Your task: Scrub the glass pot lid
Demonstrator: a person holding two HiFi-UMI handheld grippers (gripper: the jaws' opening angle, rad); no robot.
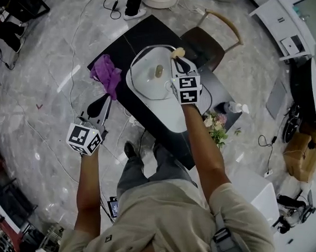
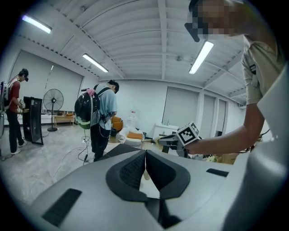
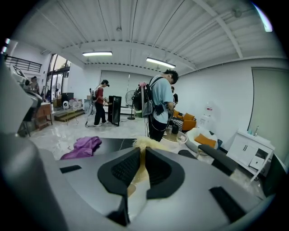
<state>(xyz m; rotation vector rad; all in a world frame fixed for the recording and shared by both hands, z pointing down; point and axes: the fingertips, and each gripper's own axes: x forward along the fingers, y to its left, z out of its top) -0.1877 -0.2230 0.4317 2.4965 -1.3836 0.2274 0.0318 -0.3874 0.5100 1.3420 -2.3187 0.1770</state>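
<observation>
The glass pot lid (image 1: 147, 72) lies knob-up on the white tray (image 1: 168, 115), the right gripper (image 1: 178, 59) at the tray's far edge clamping a straw-coloured scrubber (image 1: 177, 51) ready to rub, while the left gripper (image 1: 100, 108), pinched empty, waits left of the tray.

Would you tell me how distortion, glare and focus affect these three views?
Head view: wide-angle bending, with light reflections on the grey marble floor. Left gripper view: black vignetted corners; the ceiling strip light is blown out. Right gripper view: ceiling beams bow; the pale yellow scrubber in the right hand-held gripper looks soft.
</observation>
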